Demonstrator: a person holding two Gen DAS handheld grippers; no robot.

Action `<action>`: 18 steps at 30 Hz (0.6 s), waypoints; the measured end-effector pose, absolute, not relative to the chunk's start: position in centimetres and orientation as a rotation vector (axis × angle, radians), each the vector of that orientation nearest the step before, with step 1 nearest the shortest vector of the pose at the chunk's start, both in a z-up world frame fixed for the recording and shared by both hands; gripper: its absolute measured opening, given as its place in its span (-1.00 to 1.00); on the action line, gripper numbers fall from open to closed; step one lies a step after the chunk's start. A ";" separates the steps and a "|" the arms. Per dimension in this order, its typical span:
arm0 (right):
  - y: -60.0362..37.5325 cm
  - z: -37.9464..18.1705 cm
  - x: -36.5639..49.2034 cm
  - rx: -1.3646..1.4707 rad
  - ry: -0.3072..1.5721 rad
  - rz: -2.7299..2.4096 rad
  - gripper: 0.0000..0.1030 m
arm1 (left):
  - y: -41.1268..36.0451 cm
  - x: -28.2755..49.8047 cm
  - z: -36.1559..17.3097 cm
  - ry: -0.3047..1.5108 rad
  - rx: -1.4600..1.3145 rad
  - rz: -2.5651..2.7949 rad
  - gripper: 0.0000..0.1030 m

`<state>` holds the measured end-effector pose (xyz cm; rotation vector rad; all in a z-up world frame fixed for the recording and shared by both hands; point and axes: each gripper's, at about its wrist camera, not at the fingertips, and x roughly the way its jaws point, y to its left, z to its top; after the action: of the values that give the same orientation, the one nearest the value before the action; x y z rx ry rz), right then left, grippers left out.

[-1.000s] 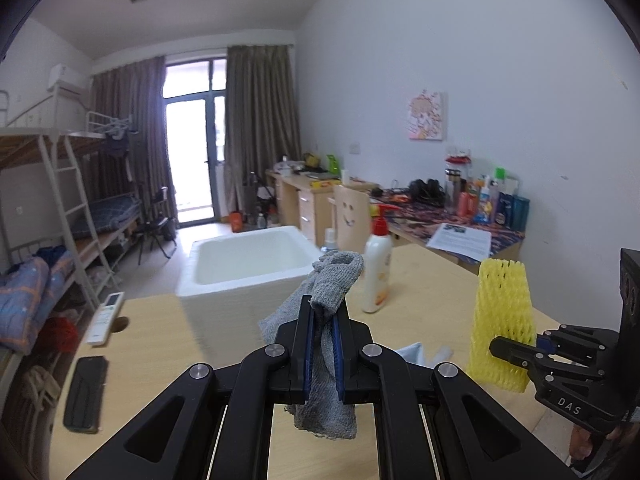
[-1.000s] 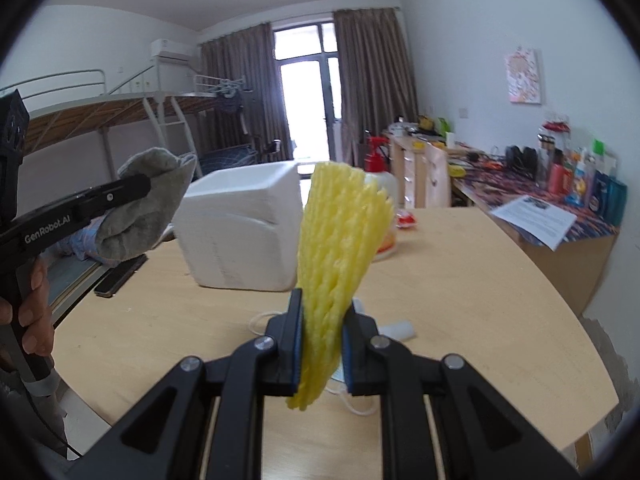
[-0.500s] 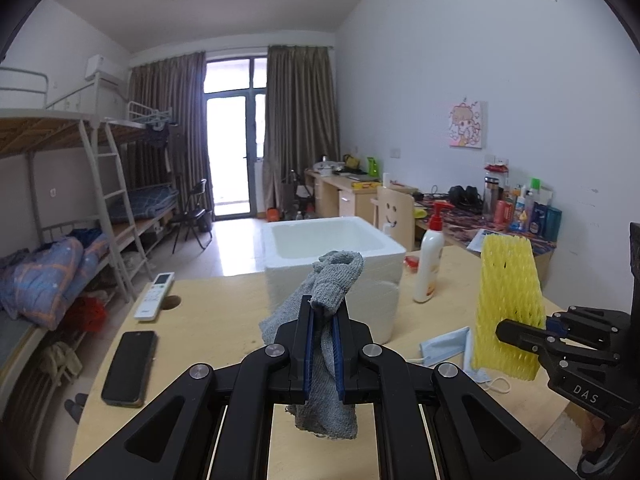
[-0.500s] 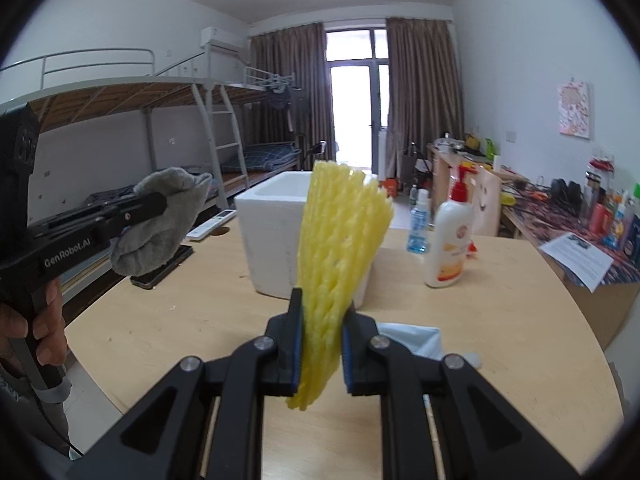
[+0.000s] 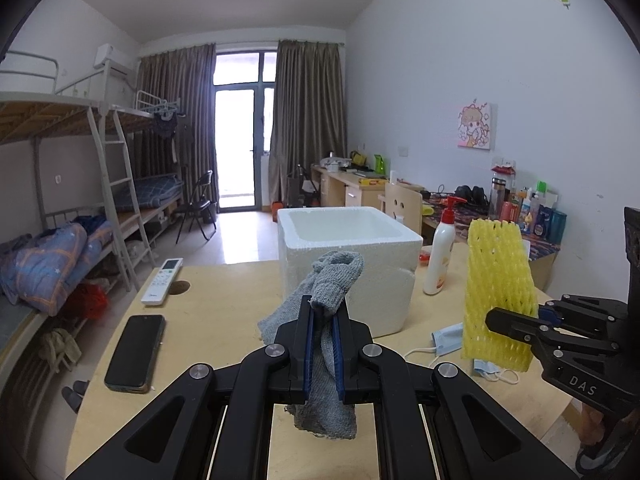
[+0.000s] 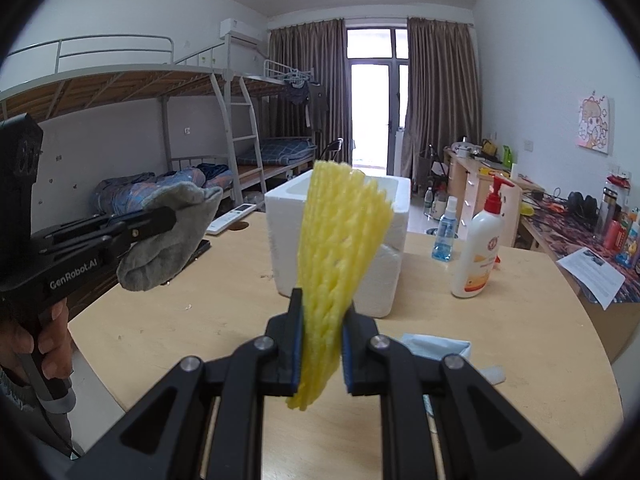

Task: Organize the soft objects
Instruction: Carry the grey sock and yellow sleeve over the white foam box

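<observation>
— Well, left gripper [image 5: 322, 320]: clamped tight on grey cloth [image 5: 334, 276], bottom centre of left wrist view. Cloth bunched above the pads, a ragged end dangling below.

— And seen from the right wrist view?

— Same left gripper [image 6: 168, 220] at middle left, grey cloth [image 6: 172, 236] bulging out of it, held above the counter [image 6: 520, 320], clear of the surface. Hand [image 6: 44, 344] wrapped round the handle at lower left.

— Right gripper [image 6: 322, 312]?

— Closed on yellow foam net [image 6: 340, 256], standing upright between the pads, centre of frame. From the left wrist view, right gripper [image 5: 496, 322] at the right edge, yellow foam net [image 5: 498, 292] pinched low down.

— White foam box [image 5: 348, 256]?

— Open-topped, resting on the counter just behind both grippers, centre frame. Face mask [image 5: 450, 336] flat on the counter at lower right, lotion bottle [image 5: 440, 256] standing right of the box, phone [image 5: 136, 352] and remote [image 5: 162, 276] at left.
</observation>
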<state>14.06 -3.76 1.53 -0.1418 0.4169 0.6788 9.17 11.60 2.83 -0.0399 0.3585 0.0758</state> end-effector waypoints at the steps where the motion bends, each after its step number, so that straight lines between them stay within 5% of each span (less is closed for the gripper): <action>1: -3.7 1.4 14.2 -0.143 0.418 0.679 -0.63 | 11.8 9.2 2.8 0.360 -0.040 0.073 -0.83; 18: -2.5 2.5 15.7 -0.149 0.414 0.663 -0.63 | 12.2 10.8 4.2 0.338 -0.031 0.051 -0.83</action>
<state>15.73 -2.54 2.53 -0.1490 0.4144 0.6625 10.81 12.18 4.25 -0.0307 0.3378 0.0512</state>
